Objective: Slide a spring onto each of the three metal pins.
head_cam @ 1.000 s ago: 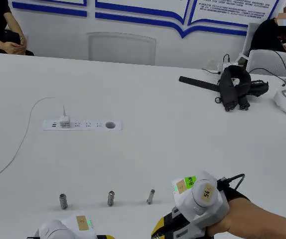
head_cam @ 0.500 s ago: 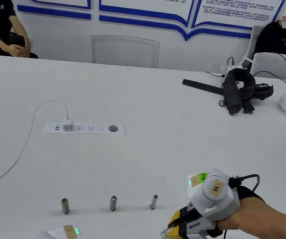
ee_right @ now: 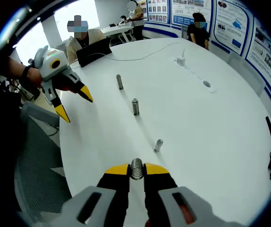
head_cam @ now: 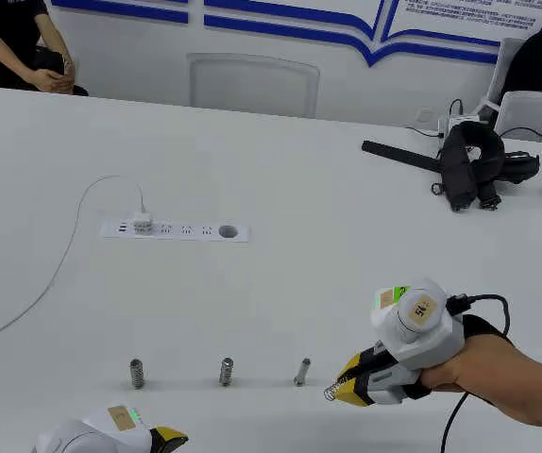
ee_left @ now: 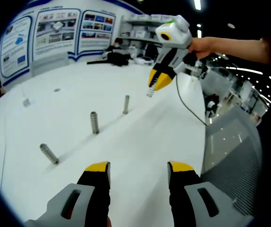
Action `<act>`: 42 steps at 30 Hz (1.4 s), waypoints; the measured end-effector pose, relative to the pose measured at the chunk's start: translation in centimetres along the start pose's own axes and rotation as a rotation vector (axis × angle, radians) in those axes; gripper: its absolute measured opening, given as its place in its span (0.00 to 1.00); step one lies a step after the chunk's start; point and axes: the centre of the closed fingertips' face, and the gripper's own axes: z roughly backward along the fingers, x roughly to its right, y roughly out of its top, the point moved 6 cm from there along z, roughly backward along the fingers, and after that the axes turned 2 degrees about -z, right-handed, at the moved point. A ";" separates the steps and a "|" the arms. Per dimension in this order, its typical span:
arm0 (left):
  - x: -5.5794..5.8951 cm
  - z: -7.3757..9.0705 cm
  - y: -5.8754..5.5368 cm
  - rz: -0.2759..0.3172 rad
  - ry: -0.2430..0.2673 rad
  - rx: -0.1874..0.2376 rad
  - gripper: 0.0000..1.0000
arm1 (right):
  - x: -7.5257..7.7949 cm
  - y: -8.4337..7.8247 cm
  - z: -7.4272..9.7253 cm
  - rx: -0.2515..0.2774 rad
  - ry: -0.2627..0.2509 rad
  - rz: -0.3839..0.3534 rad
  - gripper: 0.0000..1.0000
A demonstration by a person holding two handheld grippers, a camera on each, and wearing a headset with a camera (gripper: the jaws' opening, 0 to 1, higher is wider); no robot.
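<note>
Three metal pins stand in a row near the table's front edge. The left pin (head_cam: pixel 137 373) and the middle pin (head_cam: pixel 226 371) each wear a spring. The right pin (head_cam: pixel 301 371) (ee_right: pixel 158 144) (ee_left: pixel 126 104) is bare. My right gripper (head_cam: pixel 344 388) (ee_right: pixel 136 171) is shut on a spring (head_cam: pixel 329 393) (ee_right: pixel 136 168), whose free end hangs just right of the bare pin, apart from it. My left gripper (head_cam: pixel 172 438) (ee_left: pixel 139 168) is open and empty, low at the front left, facing the pins.
A white power strip (head_cam: pixel 177 230) with a plugged-in cable lies behind the pins. Black straps and gear (head_cam: pixel 474 165) lie at the far right. An empty chair (head_cam: pixel 252 85) and seated people are at the table's far side. The table's edge runs close behind my grippers.
My right gripper has come up from the front edge with the spring, which now hangs beside the bare right pin. The camera has shifted. The left gripper stays low at the front left.
</note>
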 end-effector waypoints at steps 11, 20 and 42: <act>-0.8 0.7 -0.1 0.063 0.044 0.013 0.57 | 2.7 0.9 -0.4 -0.025 -0.023 0.012 0.12; -1.1 1.1 -0.5 0.094 0.064 0.012 0.63 | 3.6 1.7 -1.0 -0.032 -0.025 0.021 0.12; -2.1 2.1 -0.7 0.129 0.105 0.021 0.68 | 4.2 2.9 -3.1 -0.055 0.006 0.047 0.12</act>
